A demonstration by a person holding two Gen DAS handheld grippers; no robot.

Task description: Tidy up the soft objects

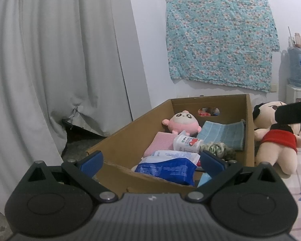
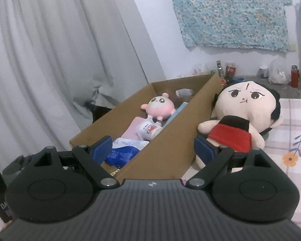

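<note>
Both claws spread wide, empty: left claw (image 1: 151, 160) over cardboard box (image 1: 128, 138) of soft things, right claw (image 2: 153, 145) before big doll (image 2: 242, 118) lying just beside box on bed (image 2: 295, 132).

The cardboard box (image 2: 166, 140) stands open on top but crowded (pink plush (image 1: 182, 122), towels, packets), its tall wall seemingly touching the big doll (image 2: 244, 108) lying beside it.

Dim, flat indoor light w/ bluish cast — soft focus, fisheye-bent edges, dark corners.
</note>
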